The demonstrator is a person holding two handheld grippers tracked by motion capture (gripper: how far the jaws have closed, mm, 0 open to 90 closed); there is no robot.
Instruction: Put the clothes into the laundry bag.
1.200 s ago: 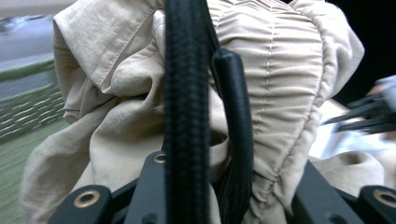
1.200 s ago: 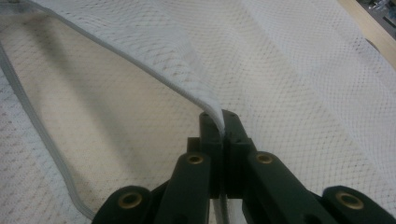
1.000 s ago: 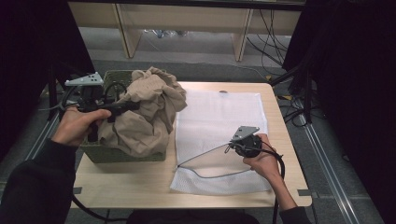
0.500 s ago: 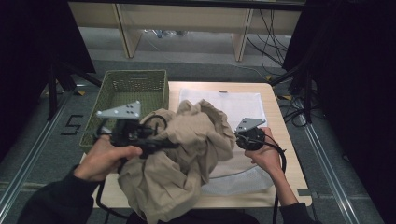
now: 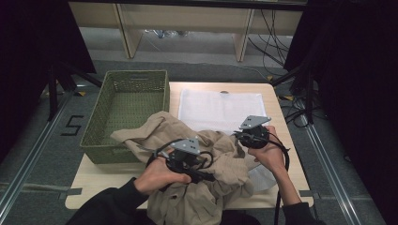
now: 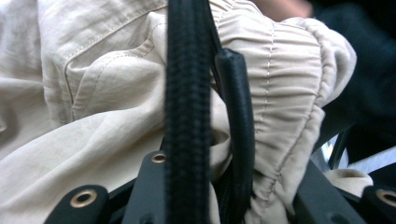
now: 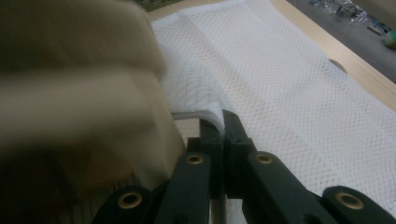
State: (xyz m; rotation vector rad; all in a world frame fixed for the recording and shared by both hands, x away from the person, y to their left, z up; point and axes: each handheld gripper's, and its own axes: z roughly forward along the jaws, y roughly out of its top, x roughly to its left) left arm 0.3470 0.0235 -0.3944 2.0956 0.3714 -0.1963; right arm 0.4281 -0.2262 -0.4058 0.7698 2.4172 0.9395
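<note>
Pale wood tabletop (image 5: pixel 270 96), rounded corners, sitting on a grey floor with metal rails down both sides and a "5" marked at 9 o'clock. Black curtains close in the room left and right, with wooden frame legs and loose cables at 12 o'clock. Green woven basket (image 5: pixel 126 112) sits at the table's 10 o'clock edge. White mesh bag (image 5: pixel 220 110) lies flat across the middle. Beige jacket (image 5: pixel 206 187) is heaped over the 6 o'clock edge, one sleeve draped onto the basket rim. Left gripper (image 5: pixel 206 177) has its jaws clamped on the jacket's gathered cuff. Right gripper (image 7: pixel 224 122) is pinched tight on the mesh bag's lifted edge.
</note>
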